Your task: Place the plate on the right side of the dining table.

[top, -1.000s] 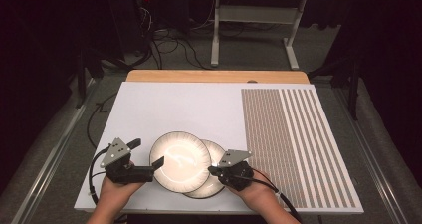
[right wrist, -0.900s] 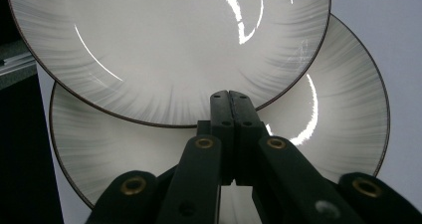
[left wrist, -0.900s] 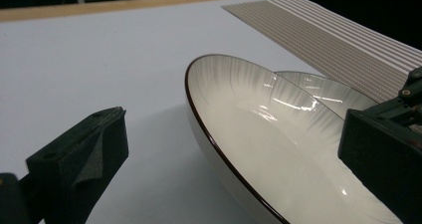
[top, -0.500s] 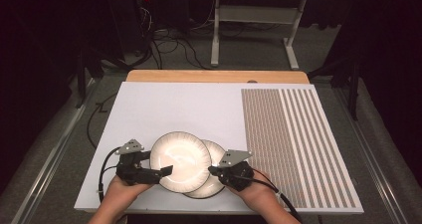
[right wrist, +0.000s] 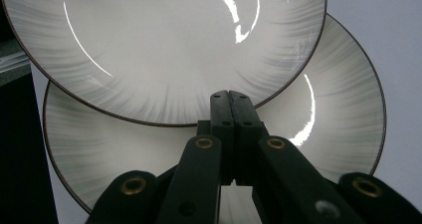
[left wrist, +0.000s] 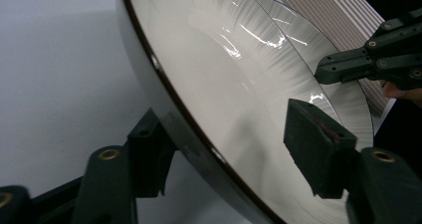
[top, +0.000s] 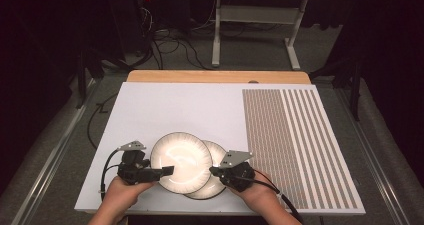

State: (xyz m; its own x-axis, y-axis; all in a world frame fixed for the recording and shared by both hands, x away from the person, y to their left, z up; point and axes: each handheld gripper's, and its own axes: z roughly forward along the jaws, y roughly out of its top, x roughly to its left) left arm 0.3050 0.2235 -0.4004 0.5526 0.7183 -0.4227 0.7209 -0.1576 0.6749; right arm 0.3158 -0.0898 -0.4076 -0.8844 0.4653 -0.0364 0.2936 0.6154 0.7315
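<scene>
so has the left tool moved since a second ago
Yes. The left tool has slid right, away from the white board's left edge, its jaws just closing around the top plate's rim.

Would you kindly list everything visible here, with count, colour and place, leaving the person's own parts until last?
upper plate: one, white with dark rim, near edge of the board, overlapping the other plate.
lower plate: one, same colours, partly beneath it, to its right.
board: one, white, covering the table.
striped mat: one, brown and white, right part of the board.
left claw: one, black, jaws just closing around the upper plate's rim, one above and one below.
right claw: one, black, shut, tips at the plates' right side.
hands: two, bottom edge.
</scene>
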